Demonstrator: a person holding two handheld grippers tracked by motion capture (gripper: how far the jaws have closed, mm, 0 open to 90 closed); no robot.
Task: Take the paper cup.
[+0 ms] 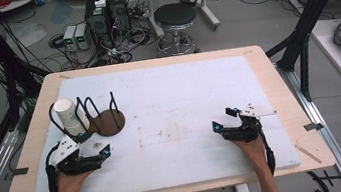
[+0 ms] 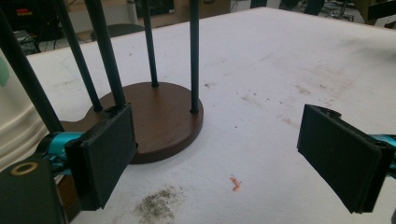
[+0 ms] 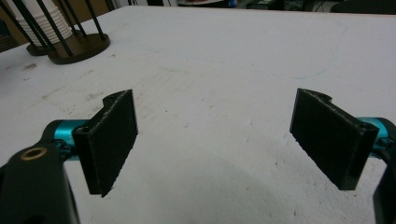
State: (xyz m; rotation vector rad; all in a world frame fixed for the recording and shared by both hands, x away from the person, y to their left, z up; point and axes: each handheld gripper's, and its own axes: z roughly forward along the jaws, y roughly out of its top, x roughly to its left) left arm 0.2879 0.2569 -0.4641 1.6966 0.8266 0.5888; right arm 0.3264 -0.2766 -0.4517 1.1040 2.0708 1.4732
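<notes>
The wire rack (image 1: 102,116) with its round brown base stands on the desk's white mat (image 1: 174,100), a stack of paper cups (image 1: 71,116) lying in its left end. The left claw (image 1: 93,143) rests just in front of the rack, jaws wide apart and holding nothing. The right claw (image 1: 224,119) sits well to the rack's right, also spread and empty.

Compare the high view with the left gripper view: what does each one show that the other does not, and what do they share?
High view alone: the stack of white paper cups lying tilted in the wire rack, the right gripper with open jaws over the white mat, both forearms, and the stool on the floor behind.

Left gripper view alone: a small orange scrap and a dark smudge on the mat, seen close.

Both: the rack's round brown base with black rods, and the left gripper, jaws open and empty.
</notes>
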